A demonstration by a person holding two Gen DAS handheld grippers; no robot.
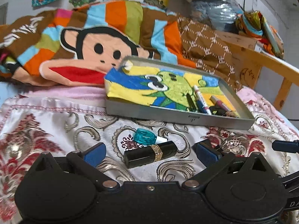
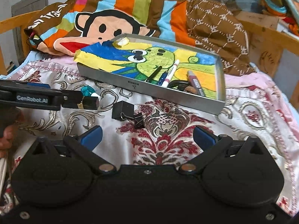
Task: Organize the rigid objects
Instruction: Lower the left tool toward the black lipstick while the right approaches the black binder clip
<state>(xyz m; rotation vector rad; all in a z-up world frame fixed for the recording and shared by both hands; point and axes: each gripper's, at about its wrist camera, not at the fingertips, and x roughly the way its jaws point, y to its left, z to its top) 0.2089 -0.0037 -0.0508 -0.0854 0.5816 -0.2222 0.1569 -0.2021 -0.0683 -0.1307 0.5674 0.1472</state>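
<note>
A black lipstick with a gold band lies on the patterned bedspread, between the wide-apart blue pads of my open left gripper; neither pad touches it. A teal-capped small bottle lies just beyond it. In the right wrist view, two black binder clips lie on the cloth ahead of my open, empty right gripper. The grey metal tray, lined with a cartoon cloth, holds pens and markers in its right end.
A monkey-print quilt is heaped behind the tray. A wooden bed rail runs along the right. A hand holds the left gripper's handle at the left edge of the right wrist view. The tray's left half holds only the cloth.
</note>
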